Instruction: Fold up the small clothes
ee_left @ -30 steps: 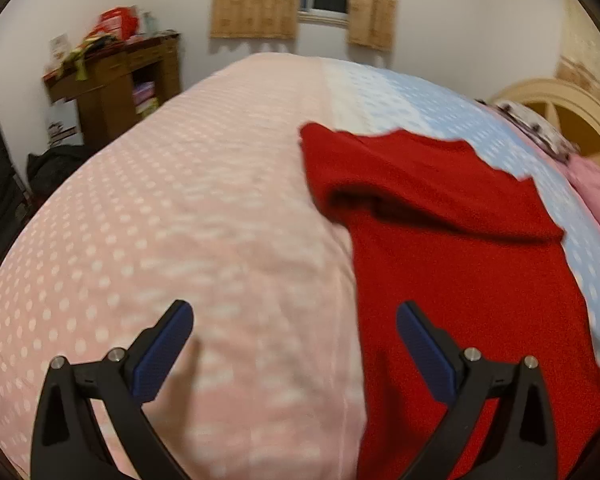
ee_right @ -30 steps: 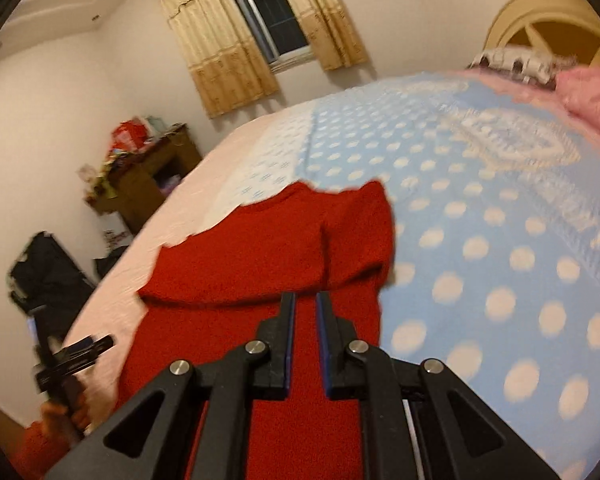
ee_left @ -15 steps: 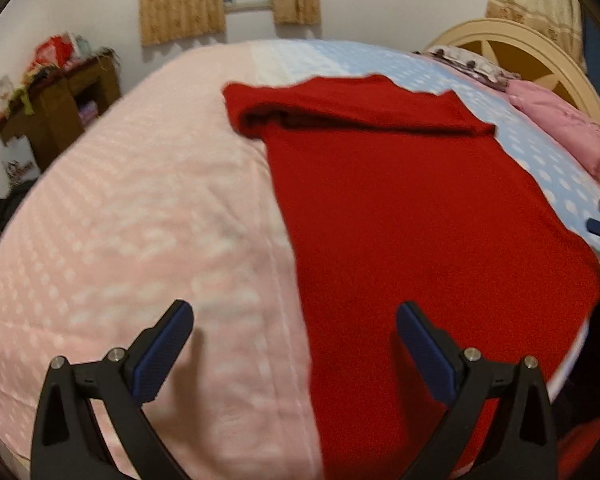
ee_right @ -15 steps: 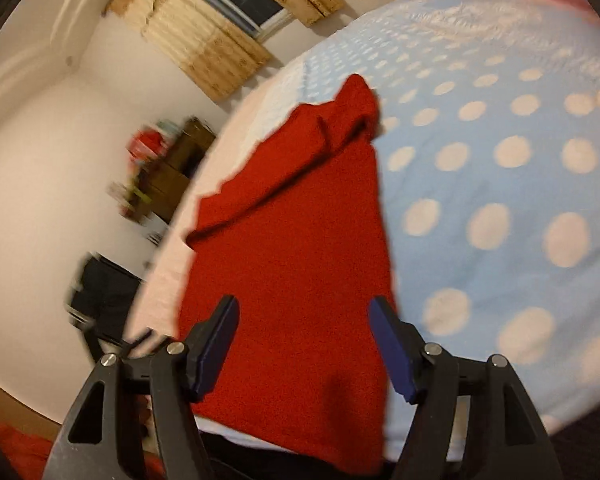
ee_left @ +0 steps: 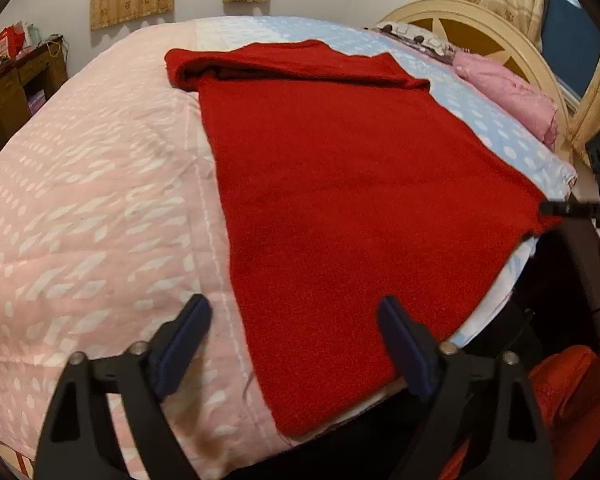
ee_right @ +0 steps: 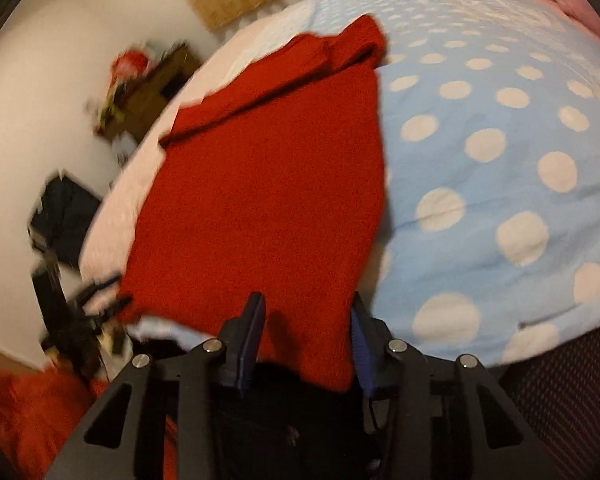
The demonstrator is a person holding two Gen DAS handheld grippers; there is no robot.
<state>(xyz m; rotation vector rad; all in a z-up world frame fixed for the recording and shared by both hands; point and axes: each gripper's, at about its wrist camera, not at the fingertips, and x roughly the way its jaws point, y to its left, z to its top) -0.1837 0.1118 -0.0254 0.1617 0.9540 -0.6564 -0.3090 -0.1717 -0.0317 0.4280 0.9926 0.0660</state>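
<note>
1. Hovering over the near edge of the bed, the left gripper (ee_left: 294, 344) has its two blue-padded fingers spread wide apart and holds nothing; the near left corner of the garment lies between and below them.
2. The right gripper (ee_right: 306, 338) is at the near right corner of the same hem. Its jaws stand apart on either side of the cloth, and the red fabric runs between them. I cannot tell if the pads already press it, because this view is blurred, but a clear gap shows, so I judge it is open and not yet gripping.
3. The red knitted garment (ee_left: 340, 200) lies flat on the bed, its near hem hanging a little over the mattress edge. Its left half rests on the pink quilt with white dashes (ee_left: 80, 200), its right half on the light blue cover with white dots (ee_right: 500, 140).
4. At the far end, the sleeves or top part of the garment are already turned across the body and make a thick band there. This looks like the first fold done.
5. What is left, in my judgement: take both near corners and bring the hem up toward the far band, then perhaps fold one time more.
6. Further away are a pink pillow (ee_left: 508, 92) and a cream curved wooden headboard (ee_left: 480, 20).
</note>
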